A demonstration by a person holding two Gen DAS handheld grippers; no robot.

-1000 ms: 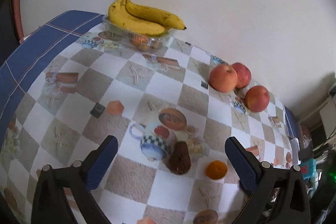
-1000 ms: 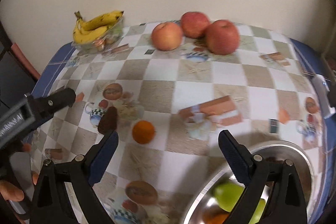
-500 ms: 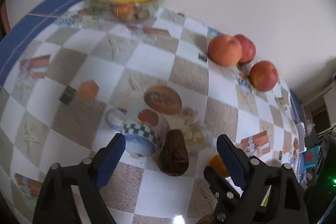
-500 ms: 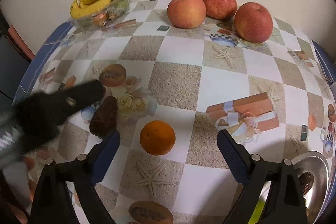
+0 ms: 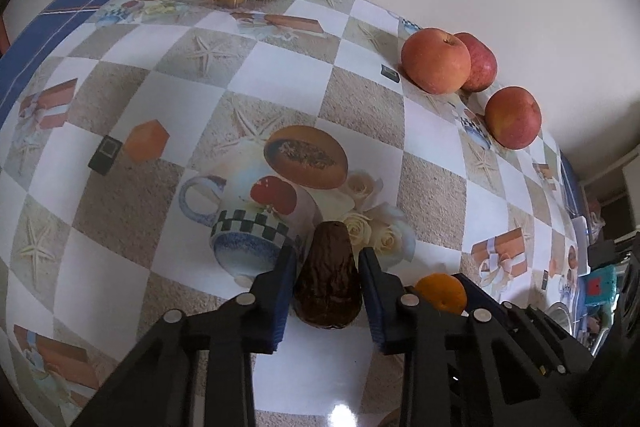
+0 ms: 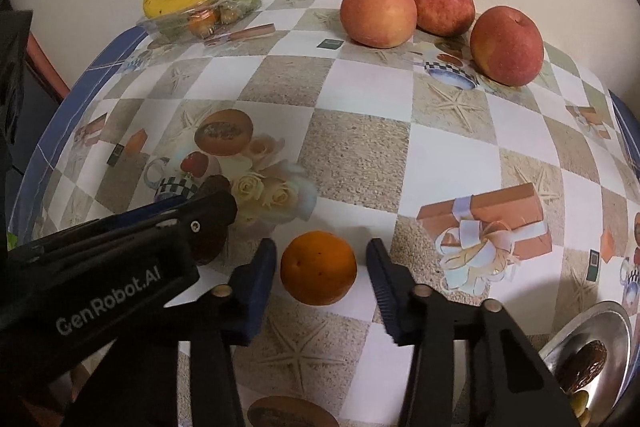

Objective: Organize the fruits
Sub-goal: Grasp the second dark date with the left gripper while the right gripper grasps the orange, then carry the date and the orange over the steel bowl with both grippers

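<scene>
Checkered oilcloth covers the surface (image 5: 280, 75), glossy and printed with starfish. Both my grippers have just dropped and closed: the left gripper (image 5: 327, 293) now has its fingers clamped on the dark, wrinkled avocado (image 5: 328, 283), while the right gripper (image 6: 322, 275) brackets the smooth round orange (image 6: 318, 268), fingers narrowed yet apparently not touching (small gaps show). I judge 2 lifts imminent. 3 apples (image 6: 378, 14) wait by the wall.

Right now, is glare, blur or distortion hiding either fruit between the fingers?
Left wrist: sharp; strong fisheye bending at the edges, a small glare spot on the tablecloth below the avocado. Right wrist: sharp, warmer and dimmer; orange unobscured.
</scene>
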